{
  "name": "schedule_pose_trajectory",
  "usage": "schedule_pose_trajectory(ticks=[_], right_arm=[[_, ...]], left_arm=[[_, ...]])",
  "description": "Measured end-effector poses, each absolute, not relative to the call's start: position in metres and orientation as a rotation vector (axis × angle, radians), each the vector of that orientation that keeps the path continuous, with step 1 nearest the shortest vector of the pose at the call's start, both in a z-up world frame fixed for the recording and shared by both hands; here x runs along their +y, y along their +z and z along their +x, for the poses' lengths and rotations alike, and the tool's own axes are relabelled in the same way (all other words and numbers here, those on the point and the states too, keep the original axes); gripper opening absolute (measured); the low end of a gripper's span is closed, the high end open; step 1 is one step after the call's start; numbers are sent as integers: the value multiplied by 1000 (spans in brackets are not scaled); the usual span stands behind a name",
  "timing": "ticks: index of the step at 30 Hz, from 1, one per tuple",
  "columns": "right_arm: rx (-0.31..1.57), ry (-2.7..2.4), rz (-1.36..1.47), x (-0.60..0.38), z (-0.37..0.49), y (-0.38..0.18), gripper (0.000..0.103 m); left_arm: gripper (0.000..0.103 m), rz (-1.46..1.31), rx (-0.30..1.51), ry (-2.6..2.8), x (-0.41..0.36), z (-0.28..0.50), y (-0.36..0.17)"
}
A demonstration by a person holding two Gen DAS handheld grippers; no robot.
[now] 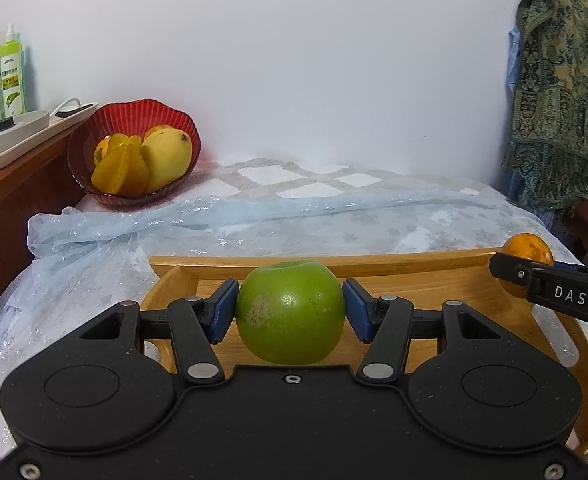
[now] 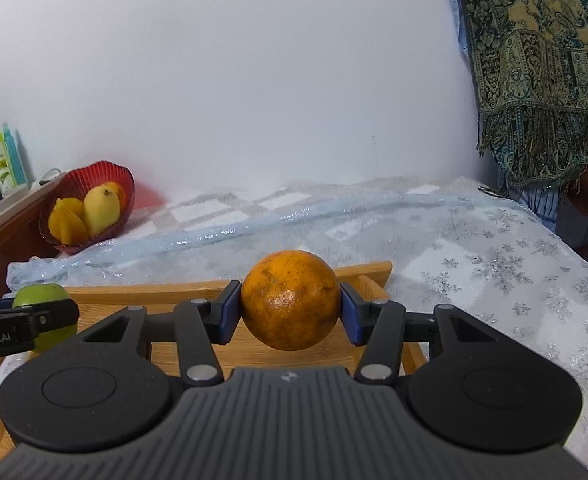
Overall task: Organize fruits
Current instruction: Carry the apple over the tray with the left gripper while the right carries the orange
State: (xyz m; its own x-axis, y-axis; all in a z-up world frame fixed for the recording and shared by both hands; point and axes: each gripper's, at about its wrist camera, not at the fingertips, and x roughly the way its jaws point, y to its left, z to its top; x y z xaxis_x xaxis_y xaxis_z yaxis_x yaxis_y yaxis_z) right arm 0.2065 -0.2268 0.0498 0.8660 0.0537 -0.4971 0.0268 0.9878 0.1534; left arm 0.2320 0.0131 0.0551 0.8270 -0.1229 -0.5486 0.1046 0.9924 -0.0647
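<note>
Your left claw [image 1: 290, 312] clamps a round green apple [image 1: 290, 312]; your right claw [image 2: 290, 306] clamps a round speckled orange [image 2: 290, 300], both frame-centre over the wooden tray [image 1: 413, 276].

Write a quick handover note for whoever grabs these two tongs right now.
Left tongs: shut on the green apple, above the wooden tray.
Right tongs: shut on the orange, above the same tray.
Red bowl at far left already holds a mango and starfruit.
Done: both fruits gripped.
Left: probably carry both to the bowl and release.
</note>
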Motion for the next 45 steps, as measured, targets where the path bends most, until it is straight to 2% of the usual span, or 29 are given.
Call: schedule_pose_trajectory(ticks=[19,45], right_arm=[[604,12,135,-220,229,35,55],[673,4,141,-219,231,29,58]], left_arm=[[55,-44,664,-81,15,251,34],[55,-16,651,-80,11,249,33]])
